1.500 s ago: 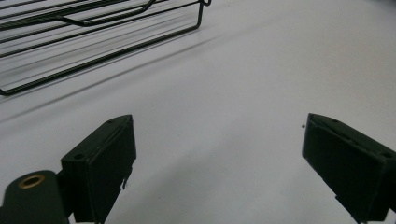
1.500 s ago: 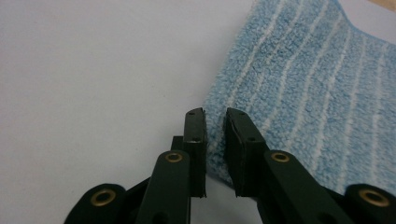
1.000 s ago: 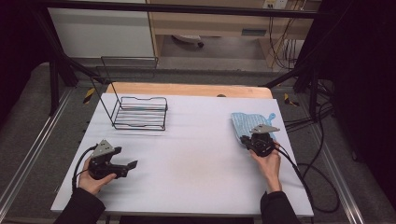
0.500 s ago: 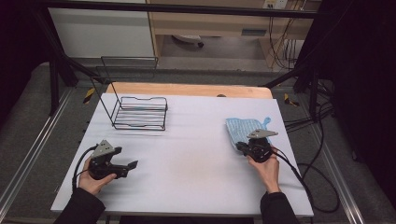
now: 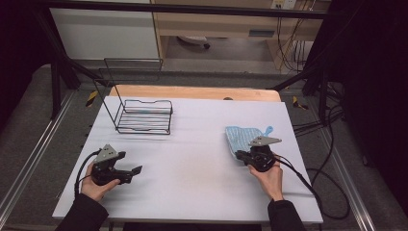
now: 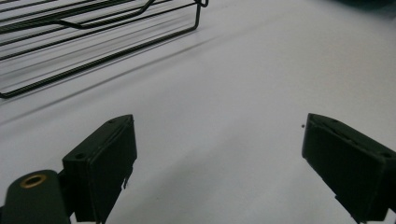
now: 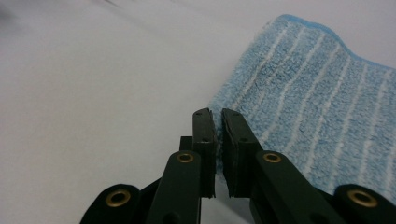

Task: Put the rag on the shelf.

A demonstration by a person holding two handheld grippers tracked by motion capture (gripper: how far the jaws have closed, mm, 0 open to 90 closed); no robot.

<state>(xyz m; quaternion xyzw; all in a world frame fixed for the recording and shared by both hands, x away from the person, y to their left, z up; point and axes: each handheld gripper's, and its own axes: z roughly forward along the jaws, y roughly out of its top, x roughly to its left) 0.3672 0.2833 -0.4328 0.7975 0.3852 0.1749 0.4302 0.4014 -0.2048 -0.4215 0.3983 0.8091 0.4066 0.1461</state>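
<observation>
We see pale blue terry against a white table, with black metal all around.

The cloth [image 7: 322,107] we hold is light blue with thin white stripes and a brighter blue edge. Our grippers, left [image 6: 224,163] and right [image 7: 215,126], are black, with brass-coloured rivets and grey top plates. The wire rack [image 5: 144,115] is black, the table [image 5: 192,168] white, and its far edge bare wood, a light tan.

A lab: a white-topped table [image 5: 192,173] in a metal frame [image 5: 62,72], loose cables [image 5: 317,125] trailing over grey carpet.
</observation>
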